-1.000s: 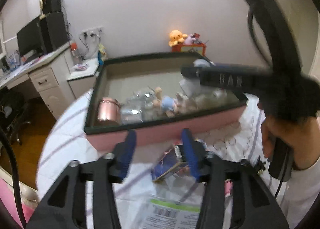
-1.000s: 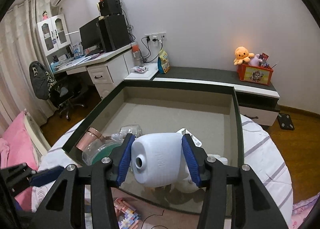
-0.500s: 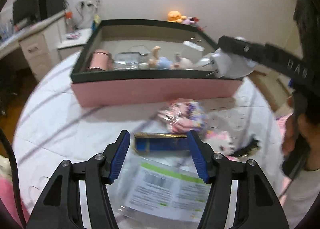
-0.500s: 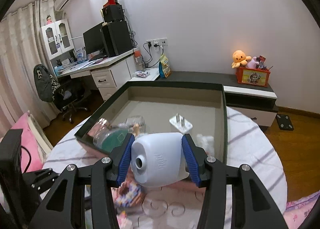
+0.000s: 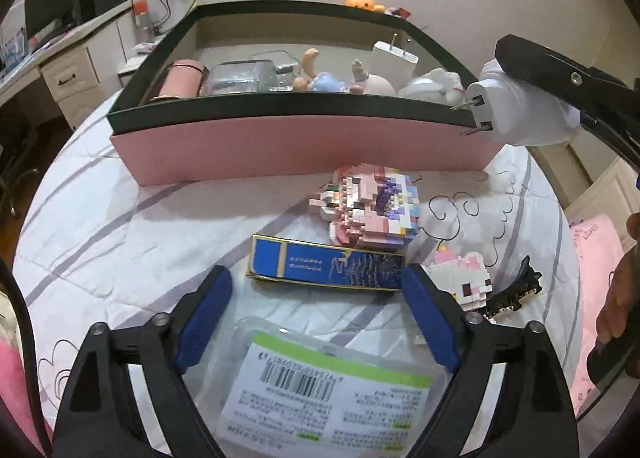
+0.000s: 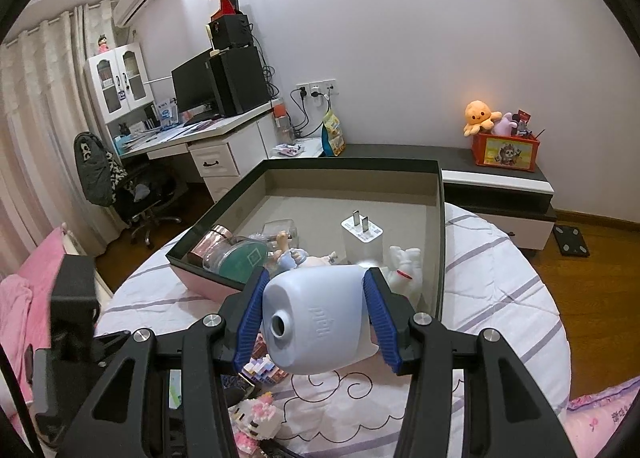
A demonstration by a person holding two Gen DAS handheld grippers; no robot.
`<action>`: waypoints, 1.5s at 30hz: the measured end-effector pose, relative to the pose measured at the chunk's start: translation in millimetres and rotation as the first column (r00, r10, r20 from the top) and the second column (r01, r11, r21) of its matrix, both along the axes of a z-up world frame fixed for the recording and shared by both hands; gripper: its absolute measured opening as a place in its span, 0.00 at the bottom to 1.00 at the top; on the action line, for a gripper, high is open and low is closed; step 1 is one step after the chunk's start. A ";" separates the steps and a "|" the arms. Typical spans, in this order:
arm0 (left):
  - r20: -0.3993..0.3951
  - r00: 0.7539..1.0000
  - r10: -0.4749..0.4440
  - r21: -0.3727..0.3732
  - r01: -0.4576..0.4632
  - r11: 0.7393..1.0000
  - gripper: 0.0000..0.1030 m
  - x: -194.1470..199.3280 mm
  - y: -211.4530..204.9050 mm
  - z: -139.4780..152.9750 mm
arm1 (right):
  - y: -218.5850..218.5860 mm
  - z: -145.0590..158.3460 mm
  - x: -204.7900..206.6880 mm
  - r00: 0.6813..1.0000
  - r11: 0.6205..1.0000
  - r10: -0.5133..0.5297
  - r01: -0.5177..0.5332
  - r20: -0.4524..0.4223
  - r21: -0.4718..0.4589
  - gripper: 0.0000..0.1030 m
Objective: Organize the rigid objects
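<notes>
Beside the box rim, right gripper clamps plug; left gripper gapes, empty.

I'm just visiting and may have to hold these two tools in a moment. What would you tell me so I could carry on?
Right gripper: shut on the white plug adapter, held near the pink box's front right corner.
Left gripper: open, empty, above the blue case and clear labelled packet.
Done: charger, pink cup and figurines are in the box.
Left on the bed: both brick models, the black hair clip, the case, the packet, and the adapter.
</notes>
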State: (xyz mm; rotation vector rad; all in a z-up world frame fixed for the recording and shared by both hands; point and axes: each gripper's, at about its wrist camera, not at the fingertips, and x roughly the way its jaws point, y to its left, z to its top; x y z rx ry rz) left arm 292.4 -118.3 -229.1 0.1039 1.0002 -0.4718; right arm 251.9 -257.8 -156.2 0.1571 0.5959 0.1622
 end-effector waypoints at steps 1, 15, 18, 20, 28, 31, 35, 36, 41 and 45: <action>0.003 1.000 -0.009 0.008 0.009 1.000 0.87 -1.8 -2.5 0.3 | 0.1 -0.2 0.2 1.000 1.000 0.001 -0.001 -0.002 -0.001 0.49; 0.141 0.990 -0.031 0.023 0.028 0.999 0.81 -14.5 -2.4 34.5 | 1.0 4.5 0.6 1.000 1.000 0.012 -0.012 0.008 -0.010 0.49; 0.205 0.979 -0.026 -0.013 0.029 0.999 0.81 -4.1 1.6 62.9 | 2.5 8.8 8.6 1.000 1.000 0.013 -0.013 0.015 -0.021 0.49; 0.237 0.971 -0.008 -0.016 0.012 1.000 0.81 9.4 3.8 75.4 | 3.3 11.5 15.9 1.000 1.000 0.012 -0.012 0.019 -0.023 0.49; 0.237 0.971 0.019 0.054 -0.032 0.998 0.81 101.4 -13.4 69.3 | 16.0 6.4 69.7 1.000 0.999 0.018 -0.018 0.007 -0.046 0.49; 0.222 0.974 0.041 0.088 -0.062 0.994 0.81 117.3 -12.0 56.7 | 19.8 -4.6 88.3 1.000 0.998 0.011 -0.013 -0.022 -0.058 0.49; 0.246 0.966 0.075 0.066 -0.094 0.993 0.83 116.9 -3.5 53.7 | 20.1 -13.5 95.4 0.999 0.997 -0.012 0.010 -0.032 -0.080 0.50; 0.261 0.962 0.077 0.072 -0.099 0.992 0.84 112.7 -2.4 55.0 | 18.1 -14.2 93.7 1.000 0.998 -0.012 0.011 -0.023 -0.064 0.57; 0.351 0.932 0.091 -0.006 -0.095 0.995 0.88 83.2 13.8 82.3 | 12.7 3.6 70.4 0.999 0.999 -0.032 0.034 0.041 -0.042 0.98; 0.435 0.884 0.168 -0.088 -0.143 0.986 0.98 38.3 36.7 115.1 | 14.2 30.7 34.0 0.992 0.997 -0.053 0.059 0.112 -0.049 1.00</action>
